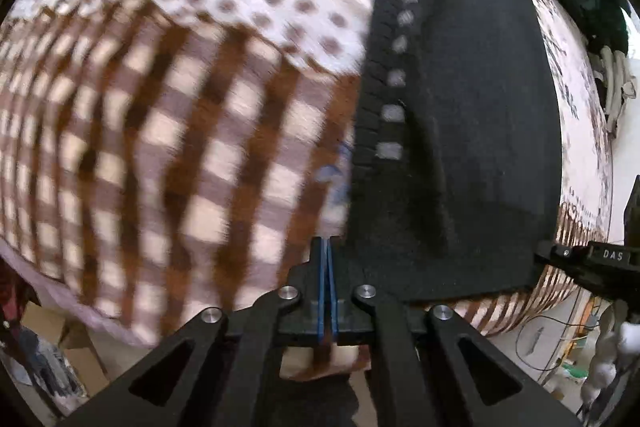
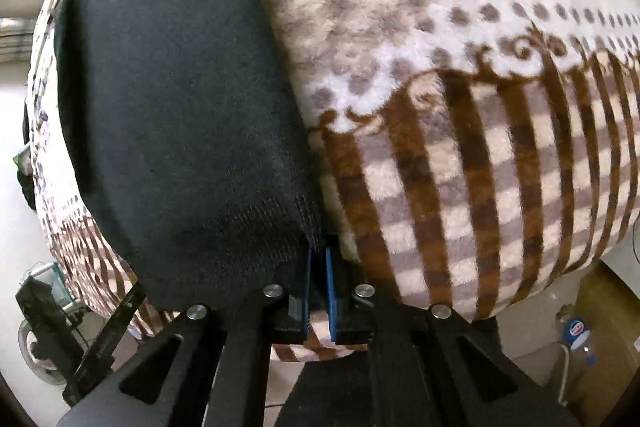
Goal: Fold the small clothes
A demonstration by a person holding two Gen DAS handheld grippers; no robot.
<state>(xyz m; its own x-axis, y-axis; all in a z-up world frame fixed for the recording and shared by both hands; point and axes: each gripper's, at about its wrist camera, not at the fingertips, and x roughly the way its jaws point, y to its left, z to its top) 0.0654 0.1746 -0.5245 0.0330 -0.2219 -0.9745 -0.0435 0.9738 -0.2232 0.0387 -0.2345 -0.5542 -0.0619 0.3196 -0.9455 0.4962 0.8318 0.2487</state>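
Black knit garment with a row of pale grey squares (image 1: 460,115) lies flat on the fleecy cream blanket with brown checks (image 1: 160,147). My left gripper (image 1: 328,247) is pinched fully closed at the garment's near left corner, though I can't tell if cloth is actually between the pads. My right gripper (image 2: 318,255) is closed onto the near right hem corner, dark fabric between its blue pads. For a clean fold I'd lift both corners together, keep the hem taut and level, carry it over to the far edge, and check the left bite first.
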